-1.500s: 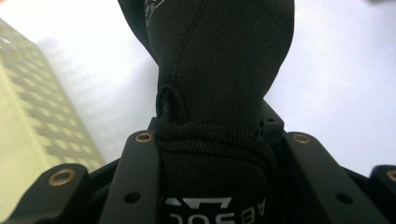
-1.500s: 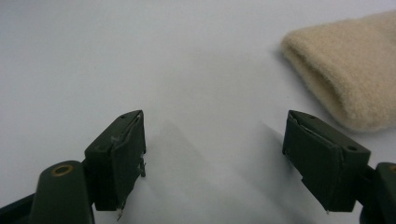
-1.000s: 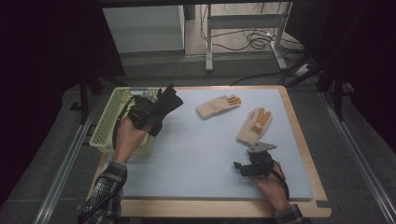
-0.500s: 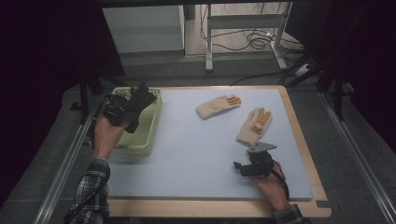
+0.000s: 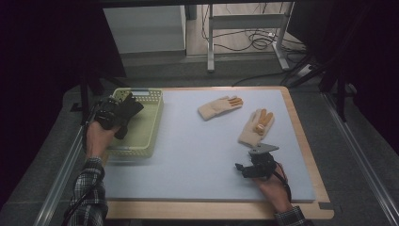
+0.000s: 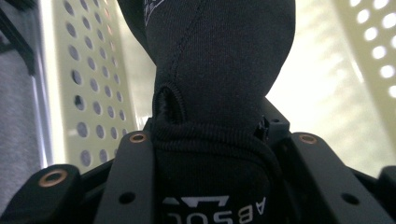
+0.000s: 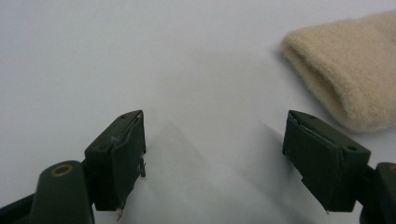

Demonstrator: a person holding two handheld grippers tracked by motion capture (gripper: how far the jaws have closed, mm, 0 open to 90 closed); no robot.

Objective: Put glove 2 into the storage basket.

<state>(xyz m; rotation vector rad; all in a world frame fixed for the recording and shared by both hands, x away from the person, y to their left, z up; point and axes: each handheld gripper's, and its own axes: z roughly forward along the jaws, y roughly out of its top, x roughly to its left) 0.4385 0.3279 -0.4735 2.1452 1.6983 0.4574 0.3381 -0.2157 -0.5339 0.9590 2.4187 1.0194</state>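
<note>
At the left edge of the worktop point(image 5: 188, 179) a pale green perforated basket point(image 5: 149, 123) stands with its far end near the far left corner. The left gripper point(image 5: 123, 111) is held over the basket's left rim, carried by the left hand point(image 5: 96, 137), whose plaid sleeve point(image 5: 87, 197) comes in from the near left corner. A black glove point(image 5: 129, 107) sits between the jaws; in the left gripper view the black glove point(image 6: 219, 84) runs up from between them, with the holed basket wall point(image 6: 88, 93) behind it and white lettering on its cuff. The jaws have just been easing apart a little, yet the fabric remains pinched between them, so the glove is gripped and hangs above the basket's interior, not resting on its floor as far as can be told.

Toward the middle of the far edge lies a cream glove with orange fingertips point(image 5: 219, 107), flat on the pale blue surface, fingers pointing toward the right. Just to its right and nearer, a second cream glove point(image 5: 256, 127) lies flat, fingers pointing toward the far right corner. The two are near each other but apart.

Near the right part of the near edge the right gripper point(image 5: 241, 168) rests low over the surface, held by the right hand point(image 5: 273, 186), just short of the second glove's cuff. In the right gripper view its jaws stand wide apart with bare worktop between them; the cuff of the cream glove point(image 7: 350, 70) lies beyond the right-hand jaw, untouched.
</note>
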